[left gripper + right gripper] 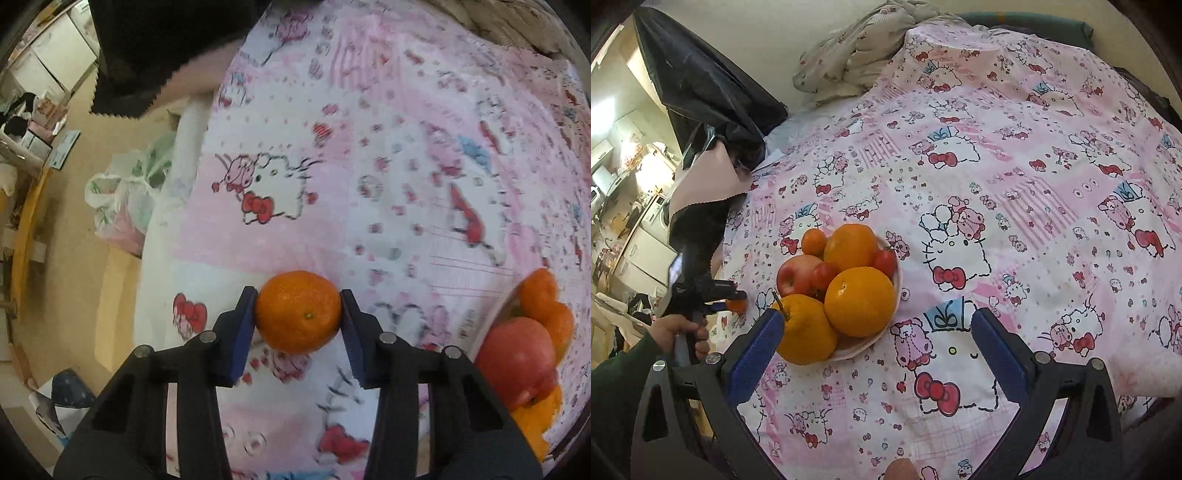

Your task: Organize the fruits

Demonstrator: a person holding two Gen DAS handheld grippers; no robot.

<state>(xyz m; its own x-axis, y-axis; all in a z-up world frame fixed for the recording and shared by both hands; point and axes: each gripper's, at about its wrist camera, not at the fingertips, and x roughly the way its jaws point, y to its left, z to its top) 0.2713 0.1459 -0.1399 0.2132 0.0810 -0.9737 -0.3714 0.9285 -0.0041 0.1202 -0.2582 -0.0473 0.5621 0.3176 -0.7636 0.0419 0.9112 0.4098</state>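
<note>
My left gripper (298,308) is shut on a small mandarin (298,312) and holds it above the pink cartoon-print bedsheet (369,166). In the right wrist view the left gripper (737,304) shows at the left with the mandarin (735,305), just left of a plate (897,284) piled with fruit: oranges (860,301), a red apple (796,275), small tomatoes (885,261), a small mandarin (813,242) and a yellow citrus (805,328). The pile also shows in the left wrist view (521,354). My right gripper (877,349) is open and empty, just in front of the plate.
The sheet (1015,166) covers a bed. Crumpled bedding (857,48) lies at the far end. Black cloth (709,96) hangs at the left bed edge. A plastic bag (125,199) sits on the floor beside the bed.
</note>
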